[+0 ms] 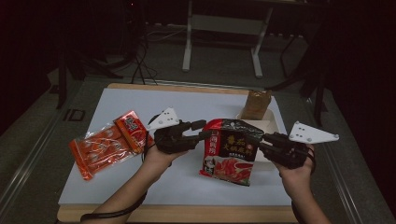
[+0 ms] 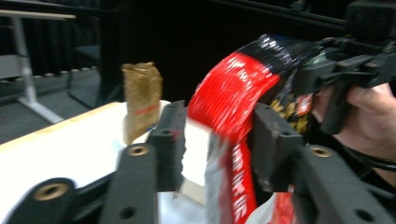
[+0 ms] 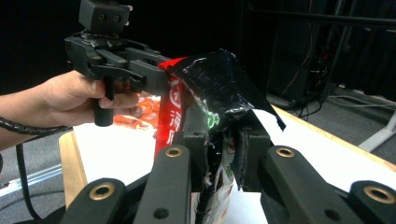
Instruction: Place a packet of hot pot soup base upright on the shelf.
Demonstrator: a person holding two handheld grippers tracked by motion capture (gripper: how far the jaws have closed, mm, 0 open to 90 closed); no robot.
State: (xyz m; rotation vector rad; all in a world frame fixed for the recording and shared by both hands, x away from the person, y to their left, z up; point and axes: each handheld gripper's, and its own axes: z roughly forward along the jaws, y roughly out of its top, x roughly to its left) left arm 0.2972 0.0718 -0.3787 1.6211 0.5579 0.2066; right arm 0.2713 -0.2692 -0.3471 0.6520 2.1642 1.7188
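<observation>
Your right gripper (image 1: 262, 139) is clamped on the right top edge of the red and black pouch (image 1: 229, 151); in the right gripper view the jaws are nearly closed, with the crumpled black foil pinched between the pads. The pouch hangs upright above the tabletop (image 1: 196, 105), over its right half toward the near edge, with only its lower edge close to the white surface.

Your left gripper (image 1: 204, 129) stands at the pouch's left top corner. In the left gripper view its jaws are partly open, about half their span, and the pouch's red edge runs between them, closer to the right jaw. That view is blurred, so I cannot tell whether a pad touches the foil; there is a clear gap on the left jaw's side.

The orange packet (image 1: 108, 144) lies flat near the left edge of the tabletop. A brown paper bag (image 1: 256, 104) stands upright near the far right corner, just behind a white tray (image 1: 270, 125) that the pouch partly hides.
</observation>
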